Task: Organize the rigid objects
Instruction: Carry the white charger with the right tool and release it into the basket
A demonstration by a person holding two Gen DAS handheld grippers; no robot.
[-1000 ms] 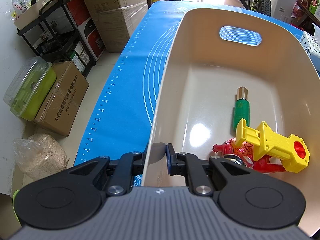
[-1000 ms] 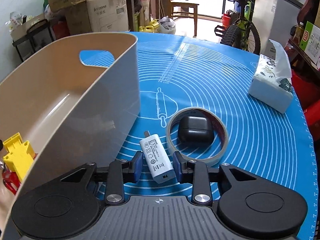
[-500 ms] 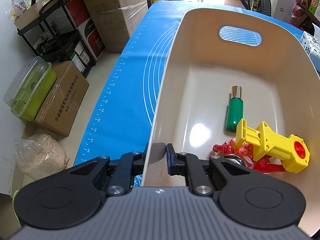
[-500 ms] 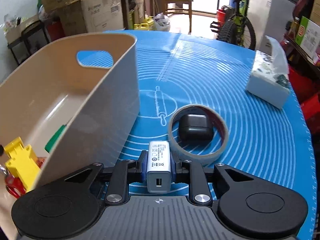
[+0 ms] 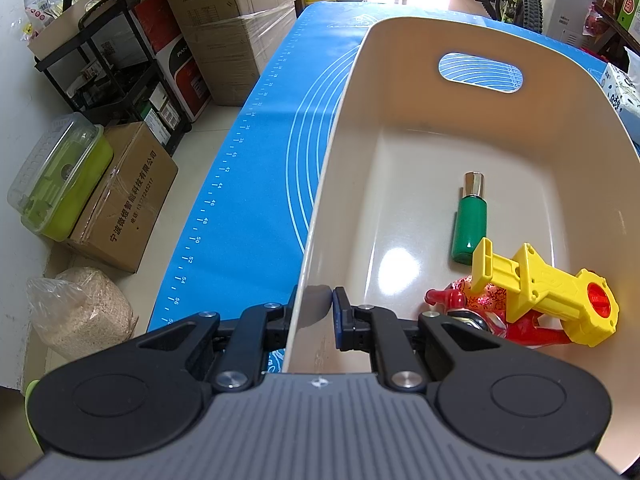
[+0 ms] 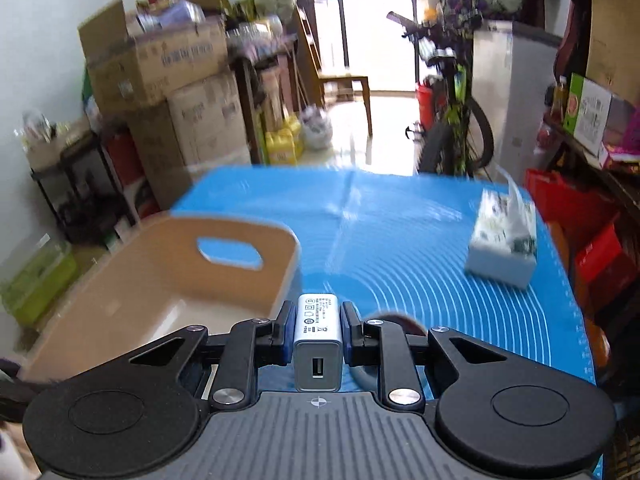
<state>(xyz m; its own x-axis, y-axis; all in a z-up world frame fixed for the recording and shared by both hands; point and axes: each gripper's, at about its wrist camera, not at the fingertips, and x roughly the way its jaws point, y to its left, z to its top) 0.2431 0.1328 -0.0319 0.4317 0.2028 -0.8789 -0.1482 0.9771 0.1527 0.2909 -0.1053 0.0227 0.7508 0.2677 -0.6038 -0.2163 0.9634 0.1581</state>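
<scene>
A beige bin stands on the blue mat. My left gripper is shut on its near wall. Inside lie a green bottle, a yellow toy and a red toy. My right gripper is shut on a white USB charger and holds it in the air, to the right of and above the bin. A bit of the tape roll shows under the right gripper's fingers.
A tissue box lies on the blue mat at the right. Off the table's left side are cardboard boxes, a green container, a black rack and a bag of grain. A bicycle stands beyond the table.
My right gripper has lifted the charger off the mat and risen, tilting up; the view is blurred. The green bottle has rolled a little to the left in the bin. The left gripper has stayed put.
</scene>
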